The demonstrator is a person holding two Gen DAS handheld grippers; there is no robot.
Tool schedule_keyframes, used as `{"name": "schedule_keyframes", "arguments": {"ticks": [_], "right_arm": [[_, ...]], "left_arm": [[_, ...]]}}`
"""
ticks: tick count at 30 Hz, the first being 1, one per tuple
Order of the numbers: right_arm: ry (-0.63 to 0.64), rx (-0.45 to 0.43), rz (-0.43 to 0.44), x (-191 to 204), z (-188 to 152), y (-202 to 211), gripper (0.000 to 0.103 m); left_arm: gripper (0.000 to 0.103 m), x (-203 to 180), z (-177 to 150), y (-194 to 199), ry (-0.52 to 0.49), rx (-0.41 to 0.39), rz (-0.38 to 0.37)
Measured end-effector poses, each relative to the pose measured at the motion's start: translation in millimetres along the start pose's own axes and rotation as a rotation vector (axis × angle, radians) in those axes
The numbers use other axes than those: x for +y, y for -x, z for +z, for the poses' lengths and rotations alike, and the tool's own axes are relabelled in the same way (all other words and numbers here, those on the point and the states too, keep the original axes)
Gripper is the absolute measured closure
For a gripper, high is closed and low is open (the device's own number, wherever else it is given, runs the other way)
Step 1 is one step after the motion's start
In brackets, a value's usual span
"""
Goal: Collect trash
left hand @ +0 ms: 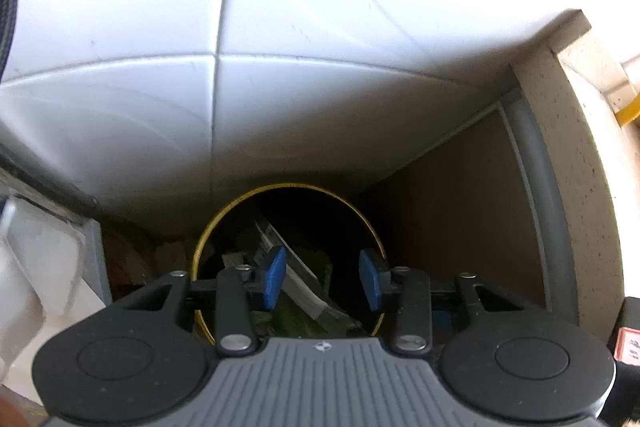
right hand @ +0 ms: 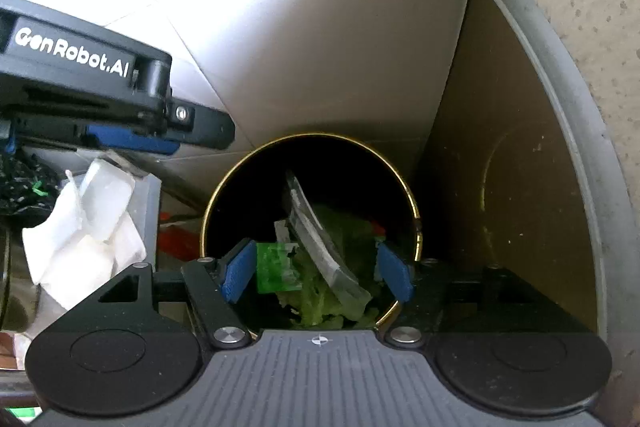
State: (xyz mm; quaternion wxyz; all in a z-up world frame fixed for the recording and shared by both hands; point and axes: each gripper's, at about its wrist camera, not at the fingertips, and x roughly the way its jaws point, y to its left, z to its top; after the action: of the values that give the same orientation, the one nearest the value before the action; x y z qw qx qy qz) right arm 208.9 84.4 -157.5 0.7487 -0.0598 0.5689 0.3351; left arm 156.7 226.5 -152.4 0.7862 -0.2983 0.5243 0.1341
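Note:
A round black bin with a gold rim [left hand: 224, 223] [right hand: 240, 171] stands in a corner below both grippers. Inside lie a clear plastic strip [right hand: 324, 255] [left hand: 296, 283], a green wrapper [right hand: 276, 267] and pale green leafy scraps [right hand: 332, 303]. My left gripper [left hand: 323, 277] hangs open over the bin mouth with nothing between its blue pads [left hand: 276, 275]. My right gripper [right hand: 317, 273] is also open over the bin, its pads spread nearly rim to rim and empty. The left gripper [right hand: 160, 145] shows side-on at the upper left of the right wrist view.
White crumpled plastic or paper [right hand: 92, 219] [left hand: 36, 267] sits left of the bin, beside a dark speckled bag [right hand: 20, 187]. Something red [right hand: 176, 239] lies between them. A brown panel [right hand: 500, 147] with a grey edge and a speckled stone slab [left hand: 576, 167] close the right side. Pale tiles [left hand: 280, 27] lie behind.

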Motion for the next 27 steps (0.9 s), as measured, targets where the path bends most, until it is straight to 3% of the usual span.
{"name": "schedule_keyframes", "arguments": {"ticks": [4,6,8,12,20,27], "right_arm": [[0.012,-0.034,0.008,3.8,0.2,14.2,0.029],[0.019,-0.077,0.015,5.9,1.4,31.8,0.028],[0.024,-0.127,0.021,6.6,1.4,53.4,0.021],[0.040,-0.186,0.023,4.5,-6.6,89.3,0.022],[0.019,-0.285,0.062,2.9,-28.2,149.4,0.020],[-0.007,-0.377,0.017,-6.7,-43.5,192.3,0.018]], "left_arm": [[0.064,-0.5,2.8,7.2,-0.030,-0.043,0.042],[0.064,-2.3,2.5,12.6,-0.054,-0.071,0.076],[0.064,-2.8,-0.2,23.9,-0.058,-0.113,0.091],[0.062,-5.2,-14.3,48.4,-0.064,-0.185,0.124],[0.057,-29.3,-37.5,98.8,-0.119,-0.290,0.114],[0.057,-34.2,-61.3,128.8,-0.160,-0.329,0.087]]}}
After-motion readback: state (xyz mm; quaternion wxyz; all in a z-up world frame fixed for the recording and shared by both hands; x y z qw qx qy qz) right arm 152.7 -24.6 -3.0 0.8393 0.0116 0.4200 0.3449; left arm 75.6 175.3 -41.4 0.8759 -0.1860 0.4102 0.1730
